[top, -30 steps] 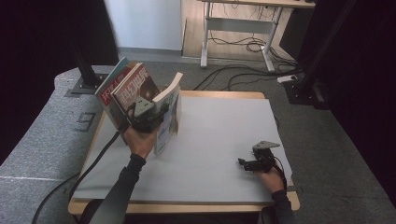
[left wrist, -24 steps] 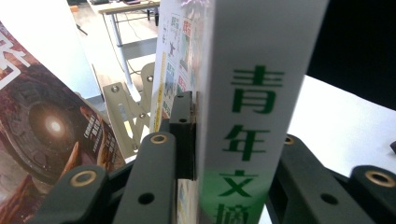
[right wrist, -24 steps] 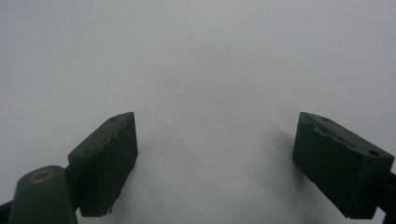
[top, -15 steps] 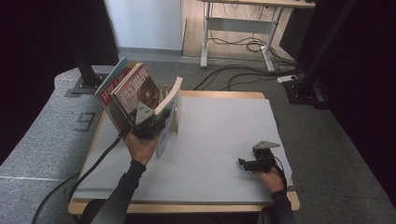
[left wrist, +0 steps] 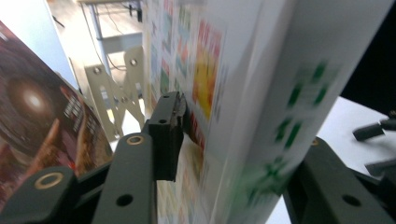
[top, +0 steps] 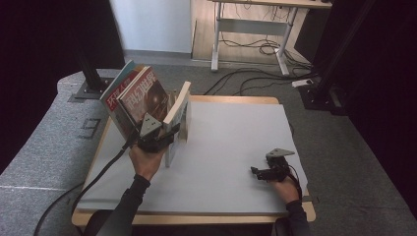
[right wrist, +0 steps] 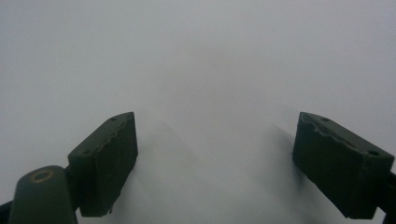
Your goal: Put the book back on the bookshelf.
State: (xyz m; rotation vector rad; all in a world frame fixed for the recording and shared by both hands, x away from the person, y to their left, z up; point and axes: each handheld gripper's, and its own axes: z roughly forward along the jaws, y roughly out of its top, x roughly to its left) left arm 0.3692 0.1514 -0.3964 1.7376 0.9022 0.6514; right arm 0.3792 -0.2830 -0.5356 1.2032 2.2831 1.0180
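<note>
A thick white book (top: 178, 105) stands on edge at the table's left, tilted against a row of leaning books (top: 142, 98). My left gripper (top: 167, 135) straddles its lower part. In the left gripper view the white book (left wrist: 243, 84) sits between the jaws, which have just been opening. The left pad (left wrist: 173, 116) stands just off the cover, and the right jaw is partly hidden behind the book. My right gripper (top: 258, 172) rests low at the table's front right. It is open with nothing but bare white tabletop between its jaws (right wrist: 215, 135).
The leaning row has a dark red cover (left wrist: 42, 116) and a teal one (top: 118, 93) at the back. A pale slotted stand (left wrist: 116, 88) shows behind them. The white-covered table (top: 236, 132) has wooden edges. A desk frame and cables lie on the floor beyond.
The left gripper's jaws have spread wider around the white book. The book has settled slightly closer to the leaning row. The right gripper has not moved.
</note>
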